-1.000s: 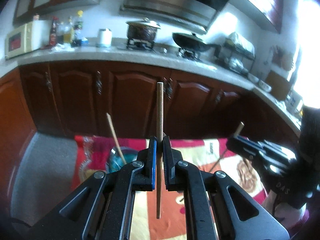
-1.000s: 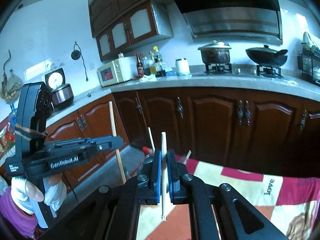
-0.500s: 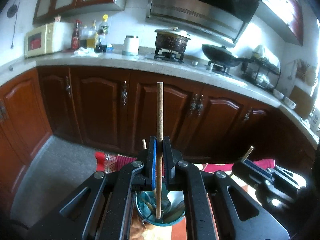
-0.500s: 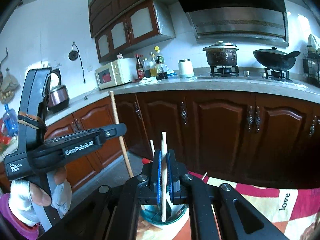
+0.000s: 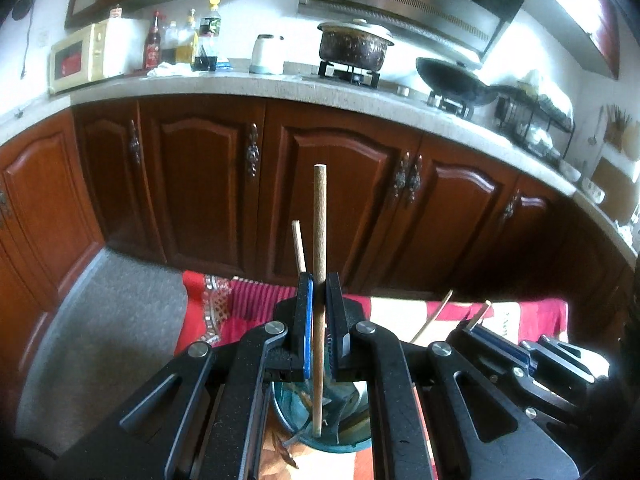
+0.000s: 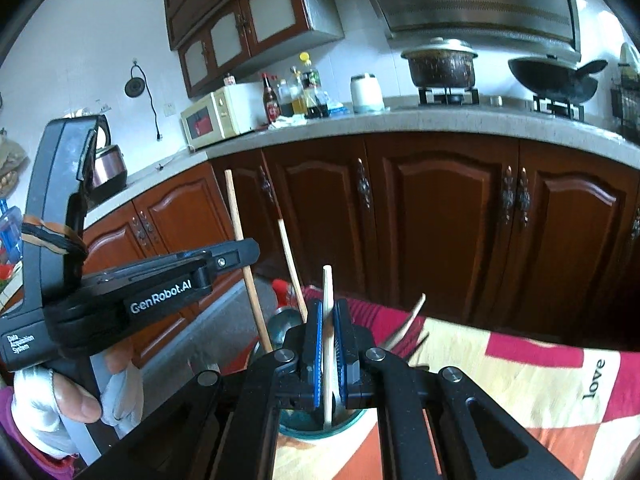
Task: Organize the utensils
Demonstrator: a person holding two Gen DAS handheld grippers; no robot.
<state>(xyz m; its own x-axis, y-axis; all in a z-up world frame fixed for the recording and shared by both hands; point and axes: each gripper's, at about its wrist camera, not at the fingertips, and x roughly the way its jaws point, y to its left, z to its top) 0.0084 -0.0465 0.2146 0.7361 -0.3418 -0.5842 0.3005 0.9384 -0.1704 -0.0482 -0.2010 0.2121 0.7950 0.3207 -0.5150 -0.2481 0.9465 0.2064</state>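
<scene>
My left gripper (image 5: 319,320) is shut on a brown wooden chopstick (image 5: 319,240) held upright, its lower tip inside a teal glass cup (image 5: 320,438) just below the fingers. My right gripper (image 6: 328,344) is shut on a pale chopstick (image 6: 327,300), also upright, its lower end inside the same cup (image 6: 320,430). Other utensils stand in the cup: a chopstick (image 6: 292,268), a wooden handle (image 6: 410,320) and a metal spoon (image 6: 282,322). The left gripper's body (image 6: 120,288) shows at left in the right wrist view with its chopstick (image 6: 244,256). The right gripper (image 5: 500,344) shows at lower right in the left wrist view.
The cup stands on a table with a red, cream and orange patterned cloth (image 6: 540,392). Behind are dark wooden cabinets (image 5: 340,184) under a grey counter (image 5: 240,84) with a microwave (image 5: 86,58), bottles, a pot (image 5: 354,46) and a wok (image 5: 452,78).
Both grippers have moved over the cup and lowered. Both chopsticks' lower ends now sit inside it, where a second ago they hung over the cloth to its right.
</scene>
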